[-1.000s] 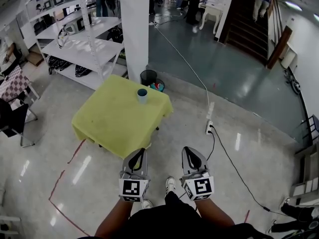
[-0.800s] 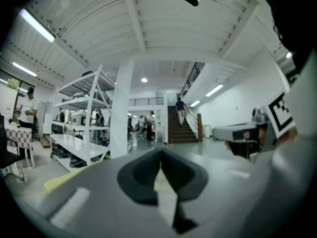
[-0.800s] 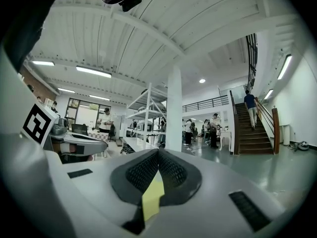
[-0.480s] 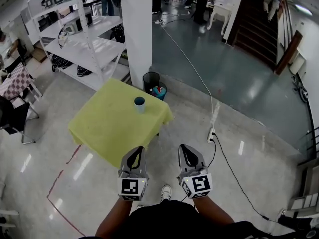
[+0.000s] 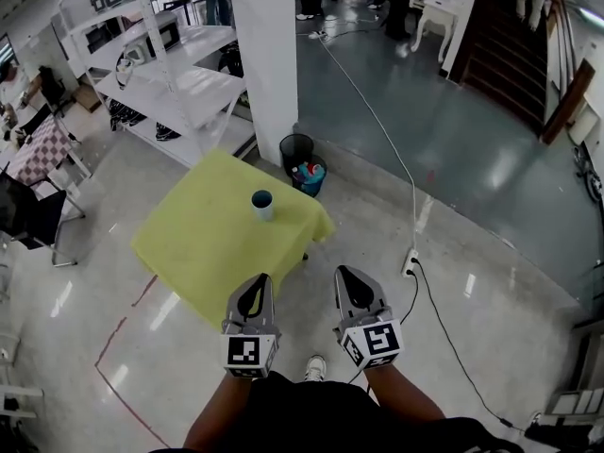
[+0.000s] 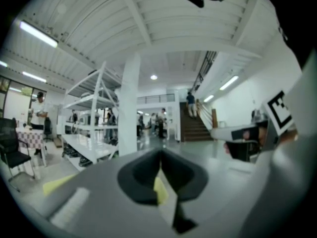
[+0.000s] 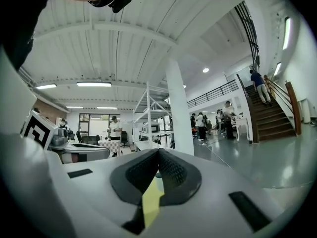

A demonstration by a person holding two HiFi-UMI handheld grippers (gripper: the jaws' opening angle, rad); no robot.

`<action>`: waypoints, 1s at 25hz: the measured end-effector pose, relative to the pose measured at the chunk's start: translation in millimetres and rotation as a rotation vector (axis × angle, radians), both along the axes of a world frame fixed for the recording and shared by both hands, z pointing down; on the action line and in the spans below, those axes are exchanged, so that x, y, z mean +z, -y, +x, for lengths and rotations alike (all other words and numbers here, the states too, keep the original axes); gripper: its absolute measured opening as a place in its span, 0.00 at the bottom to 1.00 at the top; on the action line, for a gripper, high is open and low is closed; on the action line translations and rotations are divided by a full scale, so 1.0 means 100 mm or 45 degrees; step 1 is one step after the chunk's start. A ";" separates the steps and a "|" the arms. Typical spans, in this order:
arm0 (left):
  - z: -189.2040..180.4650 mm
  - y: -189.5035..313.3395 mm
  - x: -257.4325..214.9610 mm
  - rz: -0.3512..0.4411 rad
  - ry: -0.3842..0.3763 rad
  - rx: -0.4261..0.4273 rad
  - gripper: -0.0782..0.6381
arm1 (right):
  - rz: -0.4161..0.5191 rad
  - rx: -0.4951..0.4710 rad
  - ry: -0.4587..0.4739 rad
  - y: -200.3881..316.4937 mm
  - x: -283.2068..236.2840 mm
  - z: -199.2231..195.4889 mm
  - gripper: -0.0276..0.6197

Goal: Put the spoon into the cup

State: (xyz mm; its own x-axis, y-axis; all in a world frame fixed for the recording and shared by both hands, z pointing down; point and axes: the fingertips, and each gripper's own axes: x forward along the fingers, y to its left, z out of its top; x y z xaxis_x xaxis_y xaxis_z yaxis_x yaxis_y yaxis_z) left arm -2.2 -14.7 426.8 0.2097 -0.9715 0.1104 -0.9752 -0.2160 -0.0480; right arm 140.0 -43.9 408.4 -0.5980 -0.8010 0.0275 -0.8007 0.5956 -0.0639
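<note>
A white cup with a dark teal inside (image 5: 262,203) stands upright near the far right corner of a table under a yellow cloth (image 5: 203,248). No spoon shows in any view. My left gripper (image 5: 261,279) and right gripper (image 5: 342,272) are held side by side in front of the person's body, over the floor just short of the table's near corner. Both point level toward the table. The left gripper (image 6: 160,155) has its jaws together with nothing between them, and so does the right gripper (image 7: 158,152).
A white pillar (image 5: 267,64) rises behind the table, with a black bin (image 5: 295,149) and a blue bucket (image 5: 310,175) at its foot. White shelving (image 5: 170,74) stands at the back left and a dark chair (image 5: 28,220) at the left. A power strip (image 5: 411,262) lies on the floor to the right.
The table and cup sit lower and nearer in the head view as the person walks toward them. Both grippers stay shut, side by side.
</note>
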 end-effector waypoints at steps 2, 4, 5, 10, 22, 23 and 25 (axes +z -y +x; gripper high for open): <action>-0.01 0.08 0.05 -0.014 0.003 -0.016 0.13 | -0.005 -0.018 -0.011 0.10 0.03 0.00 0.05; -0.01 0.16 0.08 -0.026 -0.003 -0.027 0.13 | -0.017 -0.032 -0.015 0.20 0.07 -0.01 0.05; -0.02 0.21 0.09 -0.032 -0.004 -0.029 0.13 | -0.024 -0.038 -0.016 0.25 0.10 -0.01 0.05; -0.11 0.46 0.15 -0.052 0.005 -0.041 0.13 | -0.046 -0.072 -0.044 0.49 0.22 -0.14 0.05; -0.37 1.22 0.11 0.005 -0.068 -0.010 0.13 | -0.072 -0.099 -0.086 1.22 0.28 -0.62 0.05; -0.41 1.28 0.12 0.005 -0.070 -0.008 0.13 | -0.074 -0.098 -0.089 1.27 0.28 -0.67 0.05; -0.48 1.38 0.14 0.004 -0.065 0.002 0.13 | -0.072 -0.094 -0.098 1.36 0.28 -0.76 0.05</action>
State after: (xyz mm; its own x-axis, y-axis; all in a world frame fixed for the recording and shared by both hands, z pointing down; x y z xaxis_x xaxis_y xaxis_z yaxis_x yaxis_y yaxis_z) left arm -50.2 -153.2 440.9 0.2168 -0.9715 0.0961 -0.9760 -0.2176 0.0014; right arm 63.8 -179.7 435.9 -0.6498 -0.7507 0.1197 -0.7586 0.6504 -0.0390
